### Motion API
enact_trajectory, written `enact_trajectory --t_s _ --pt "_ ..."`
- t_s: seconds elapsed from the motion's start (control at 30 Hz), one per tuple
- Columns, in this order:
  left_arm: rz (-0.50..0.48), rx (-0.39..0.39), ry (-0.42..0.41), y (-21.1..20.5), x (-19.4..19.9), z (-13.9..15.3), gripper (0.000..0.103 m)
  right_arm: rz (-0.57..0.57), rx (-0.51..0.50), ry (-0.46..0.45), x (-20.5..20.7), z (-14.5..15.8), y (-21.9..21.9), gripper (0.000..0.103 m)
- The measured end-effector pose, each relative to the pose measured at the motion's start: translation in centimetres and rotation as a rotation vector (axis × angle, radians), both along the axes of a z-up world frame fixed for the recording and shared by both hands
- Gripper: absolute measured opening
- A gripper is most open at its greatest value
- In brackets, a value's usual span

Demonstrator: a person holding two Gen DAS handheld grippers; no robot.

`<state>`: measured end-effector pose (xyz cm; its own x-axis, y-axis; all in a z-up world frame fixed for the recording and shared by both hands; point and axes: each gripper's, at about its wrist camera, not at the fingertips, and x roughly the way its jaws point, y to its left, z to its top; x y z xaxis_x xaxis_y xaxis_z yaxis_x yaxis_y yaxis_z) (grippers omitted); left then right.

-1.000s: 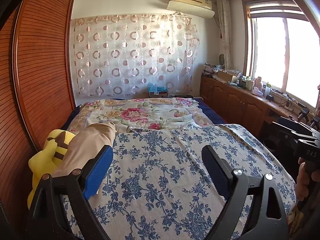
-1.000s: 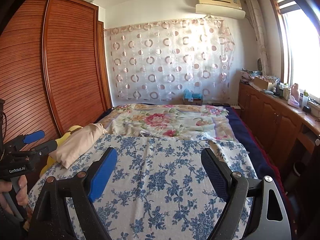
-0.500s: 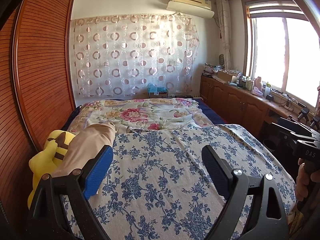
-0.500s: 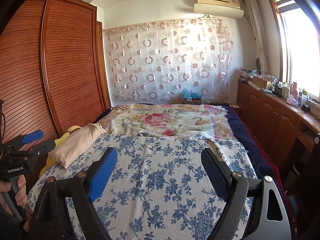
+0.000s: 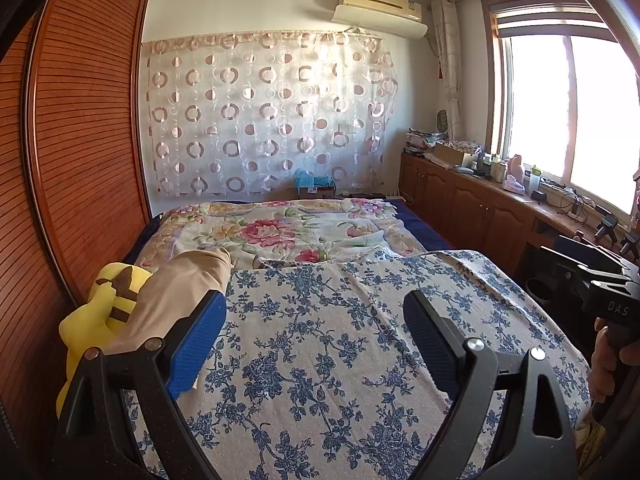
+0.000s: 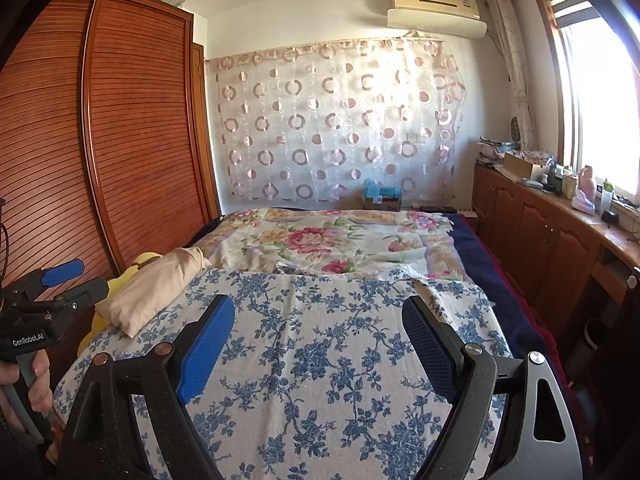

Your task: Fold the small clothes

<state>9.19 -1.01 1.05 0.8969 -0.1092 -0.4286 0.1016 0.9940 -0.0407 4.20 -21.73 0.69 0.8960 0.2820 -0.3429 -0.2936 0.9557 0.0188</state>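
1. Left gripper (image 5: 312, 344): the jaws stand spread wide, one blue pad at lower left of the left wrist view and one dark pad at lower right. Nothing lies between them but the blue-and-white floral bedcover (image 5: 320, 320) beneath.

2. Right gripper (image 6: 316, 344): the jaws are likewise spread, with nothing pinched. They hang over the same bedcover (image 6: 320, 360).

3. The task's thing, by judgement: the only loose small textile in sight is the beige, soft, folded-over cloth piece (image 5: 176, 292). Whether it is a garment or a pillow cannot be told. It rests at the left edge of the bed, partly on a yellow plush toy with brown stripes (image 5: 100, 312).

4. Deciding relation: in the left wrist view the beige piece lies at centre left, just beyond and outside the blue pad, not between the jaws. In the right wrist view the beige piece (image 6: 156, 284) sits further away at middle left, well apart from the jaws, with the left gripper's body (image 6: 48, 292) at the far left edge beside it.

5. Long axis: the piece runs diagonally, from lower left up toward upper right in both views.

6. Judgement: the left gripper is nearer. Any approach calls for a swing toward frame left. No fold has begun.
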Motion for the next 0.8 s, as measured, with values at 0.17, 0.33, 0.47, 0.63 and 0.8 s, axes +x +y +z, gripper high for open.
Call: enact_trajectory --t_s 0.17,0.33,0.47,0.63,0.8 --pt "0.000 0.001 0.001 -0.08 -0.01 0.00 0.091 0.001 -0.001 0.000 0.07 0.03 -0.16 0.087" --pt "0.000 0.001 0.000 -0.05 -0.03 -0.06 0.091 0.001 -0.002 -0.001 0.08 0.02 -0.16 0.087" --pt "0.001 0.000 0.000 -0.07 -0.06 -0.05 0.091 0.001 0.000 0.000 0.12 0.08 -0.21 0.087" --pt "0.000 0.000 0.000 -0.07 -0.05 -0.09 0.091 0.003 -0.003 0.000 0.14 0.00 -0.22 0.087" --pt "0.000 0.000 -0.001 0.02 -0.03 -0.14 0.091 0.002 -0.003 -0.001 0.13 0.01 -0.21 0.087"
